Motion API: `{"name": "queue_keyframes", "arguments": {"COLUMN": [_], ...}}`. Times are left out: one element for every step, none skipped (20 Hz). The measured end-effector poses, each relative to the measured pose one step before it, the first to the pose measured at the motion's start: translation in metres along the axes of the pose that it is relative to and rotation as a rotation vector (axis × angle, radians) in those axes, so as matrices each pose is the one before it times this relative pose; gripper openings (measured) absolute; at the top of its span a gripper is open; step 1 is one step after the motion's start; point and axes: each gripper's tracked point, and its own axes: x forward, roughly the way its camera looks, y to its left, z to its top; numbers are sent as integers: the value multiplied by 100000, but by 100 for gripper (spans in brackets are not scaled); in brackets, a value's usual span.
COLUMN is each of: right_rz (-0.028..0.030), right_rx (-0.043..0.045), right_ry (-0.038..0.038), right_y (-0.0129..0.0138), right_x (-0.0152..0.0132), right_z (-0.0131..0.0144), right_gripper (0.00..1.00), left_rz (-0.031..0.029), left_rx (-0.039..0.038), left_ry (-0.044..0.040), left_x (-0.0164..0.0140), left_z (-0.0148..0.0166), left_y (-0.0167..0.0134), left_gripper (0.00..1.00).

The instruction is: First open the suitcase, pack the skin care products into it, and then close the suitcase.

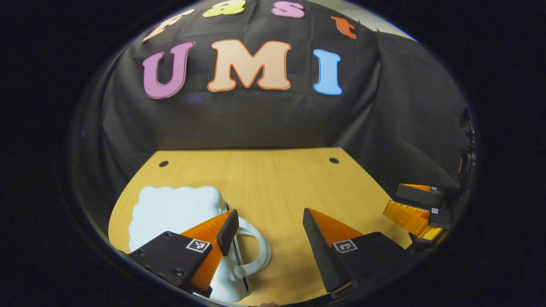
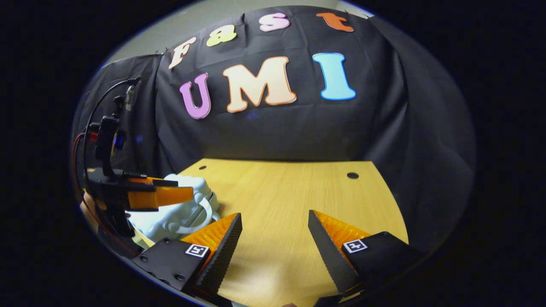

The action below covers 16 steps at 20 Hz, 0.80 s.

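Note:
A small white suitcase (image 1: 175, 211) lies flat and shut at the table's left, its curved handle (image 1: 261, 249) pointing towards the middle. My left gripper (image 1: 268, 216) is open; its left finger (image 1: 228, 228) hovers over the suitcase's handle edge, and the right finger is over bare wood. In the right gripper view the left gripper (image 2: 183, 190) hangs just above the suitcase (image 2: 170, 219). My right gripper (image 2: 274, 216) is open over bare table, right of the suitcase, holding nothing. In the left gripper view it sits at the table's right edge (image 1: 392, 199).
The wooden table (image 1: 264, 183) has two small dark holes near its far corners (image 1: 334, 160) (image 1: 163, 163). Black cloth walls close the back and sides. A hand and cables (image 2: 91, 140) sit behind the left gripper.

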Motion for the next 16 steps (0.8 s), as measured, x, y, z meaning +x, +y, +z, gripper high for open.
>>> {"name": "queue_keyframes", "arguments": {"right_rz": [-1048,-880,-1132,-1322,-1711,-1863,-2188,-1906,-1544,-381,-325,-742,-190,-110,349,428], "right_rx": [-398,-498,-206,-279,-752,-990,-1168,-806,-807,-534,-420,-121,123,633,320,-485], "right_ry": [-5081,-5513,-5250,-5334,-5346,-5284,-5014,-4153,-3025,-2552,-2292,-2123,-1248,-271,225,42], "right_y": [2,20,185,138,175,155,142,258,486,679,776,519,591,719,711,674], "right_x": [-53,-157,-240,-200,-49,-118,-149,-152,-315,-210,-122,-37,-27,-143,-150,-132], "right_z": [1867,2047,1936,1893,1875,1810,1538,1369,1050,955,942,807,741,232,58,49], "right_gripper": [98,98,98,98,98,98,98,98,97,97,97,97,98,97,97,97], "left_rz": [2894,1046,2429,2884,4199,3454,1885,548,264,-213,456,219,-411,-399,-201,-42], "left_rx": [-1179,-1307,-999,-713,-540,-193,153,550,1211,1393,1248,873,268,454,948,1021], "left_ry": [-4592,-5983,-5470,-5274,-5717,-5720,-4530,-2146,-639,-1363,-1822,-1805,-1484,-1840,-954,246], "left_x": [-431,-402,-593,-835,-914,-428,-254,-66,-105,25,-242,-232,-403,-189,-141,-133], "left_z": [1130,1473,1269,1495,1477,1657,1309,1089,500,764,900,812,407,405,95,35], "left_y": [55,-175,180,574,998,970,408,436,532,606,717,741,538,421,398,514], "left_gripper": [88,89,91,91,91,92,91,92,94,96,96,95,96,96,95,95]}}
